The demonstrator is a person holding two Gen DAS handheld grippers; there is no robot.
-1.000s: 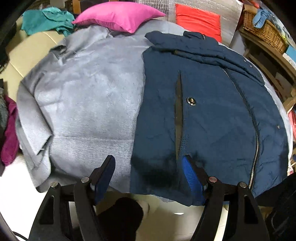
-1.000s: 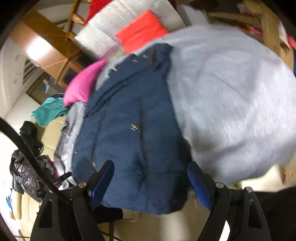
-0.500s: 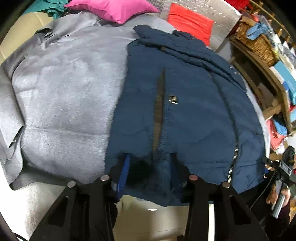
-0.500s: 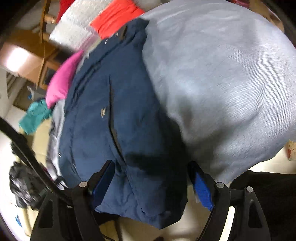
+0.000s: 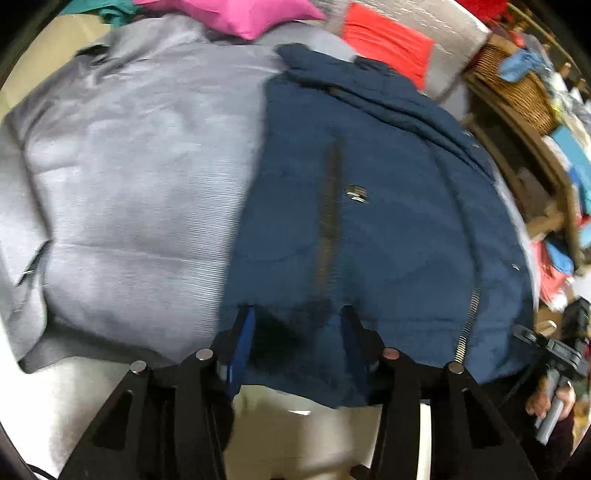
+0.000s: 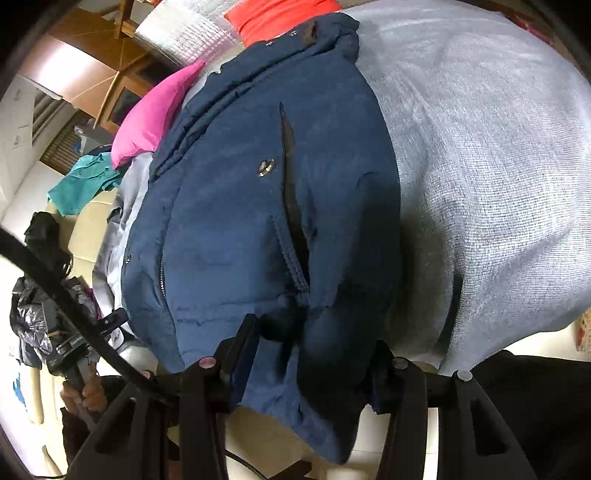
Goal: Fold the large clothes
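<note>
A navy blue padded jacket (image 5: 388, 206) lies flat, folded lengthwise, on a grey cloth (image 5: 129, 166), collar at the far end. It has a pocket slit, a metal snap and a zipper. My left gripper (image 5: 297, 343) is shut on the jacket's near hem, its blue pads pressed into the fabric. In the right wrist view the same jacket (image 6: 258, 177) fills the middle. My right gripper (image 6: 310, 354) is shut on the jacket's bottom hem, and the fabric bunches between its fingers.
A pink pillow (image 5: 236, 14) and a red cushion (image 5: 384, 40) lie at the far end. A wicker basket (image 5: 517, 85) and shelves with clothes stand at the right. A teal garment (image 6: 85, 184) lies on the cream sofa. The other hand-held gripper (image 5: 554, 369) shows at the right.
Both grippers moved forward onto the jacket's near hem and closed on it. They were open and apart from it one second ago.
</note>
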